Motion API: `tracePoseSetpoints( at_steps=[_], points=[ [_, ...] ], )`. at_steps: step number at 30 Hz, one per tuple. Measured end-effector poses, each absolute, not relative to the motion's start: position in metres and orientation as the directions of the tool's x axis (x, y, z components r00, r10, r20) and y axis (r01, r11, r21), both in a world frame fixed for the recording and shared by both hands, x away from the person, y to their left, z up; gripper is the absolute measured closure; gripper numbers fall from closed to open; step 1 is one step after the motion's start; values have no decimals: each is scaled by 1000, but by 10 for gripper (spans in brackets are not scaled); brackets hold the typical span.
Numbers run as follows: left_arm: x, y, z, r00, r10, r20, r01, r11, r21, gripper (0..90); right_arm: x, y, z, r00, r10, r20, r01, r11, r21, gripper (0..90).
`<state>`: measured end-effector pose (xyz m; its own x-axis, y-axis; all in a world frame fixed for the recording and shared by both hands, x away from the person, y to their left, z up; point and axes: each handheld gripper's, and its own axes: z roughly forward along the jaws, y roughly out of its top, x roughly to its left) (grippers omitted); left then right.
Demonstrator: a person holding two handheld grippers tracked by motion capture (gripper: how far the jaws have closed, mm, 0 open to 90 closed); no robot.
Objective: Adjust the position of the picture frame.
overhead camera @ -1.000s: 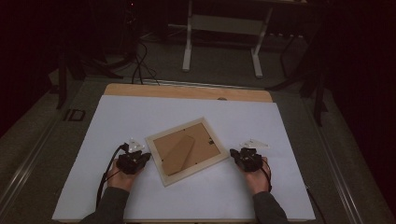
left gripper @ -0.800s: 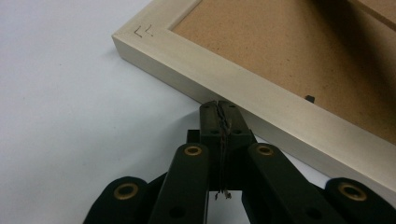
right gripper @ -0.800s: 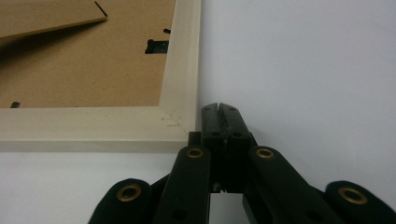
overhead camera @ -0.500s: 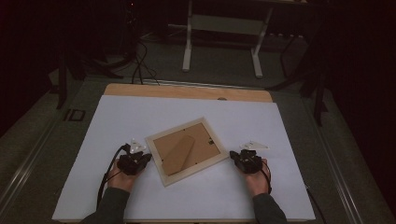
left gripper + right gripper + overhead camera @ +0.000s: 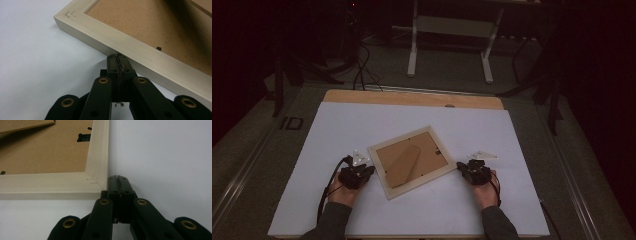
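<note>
1. The table [image 5: 337, 210], white-topped with a bare wooden strip along its far edge, carries everything here.
2. The picture frame [image 5: 410, 160] lies flat and face down near the middle of the table, a touch toward the person's side, its brown backing board up. It sits skewed: the long axis runs from near-left up to far-right, with one corner pointing at the person.
3. On the backing, the fold-out stand [image 5: 404, 161] lies flat along that same diagonal.
4. The left gripper [image 5: 365, 171] is at the frame's left edge, jaws pressed together with nothing between them, tips right against the pale wooden side in the left gripper view [image 5: 117, 58].
5. The right gripper [image 5: 463, 168] is likewise closed and empty, tips just beside the frame's right-hand corner [image 5: 117, 179].
</note>
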<state>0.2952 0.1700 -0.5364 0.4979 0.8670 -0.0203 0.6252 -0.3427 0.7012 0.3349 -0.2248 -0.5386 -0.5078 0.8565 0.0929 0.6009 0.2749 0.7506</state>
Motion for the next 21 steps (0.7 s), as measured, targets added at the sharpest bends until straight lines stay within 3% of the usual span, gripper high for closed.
tracePoseSetpoints(
  at_steps=[21],
  points=[
    [287, 163, -534, 531, 847, 3, 617, -389, 684, 900, 343, -226, -541, -502, 852, 147, 611, 229, 757, 899]
  ],
)
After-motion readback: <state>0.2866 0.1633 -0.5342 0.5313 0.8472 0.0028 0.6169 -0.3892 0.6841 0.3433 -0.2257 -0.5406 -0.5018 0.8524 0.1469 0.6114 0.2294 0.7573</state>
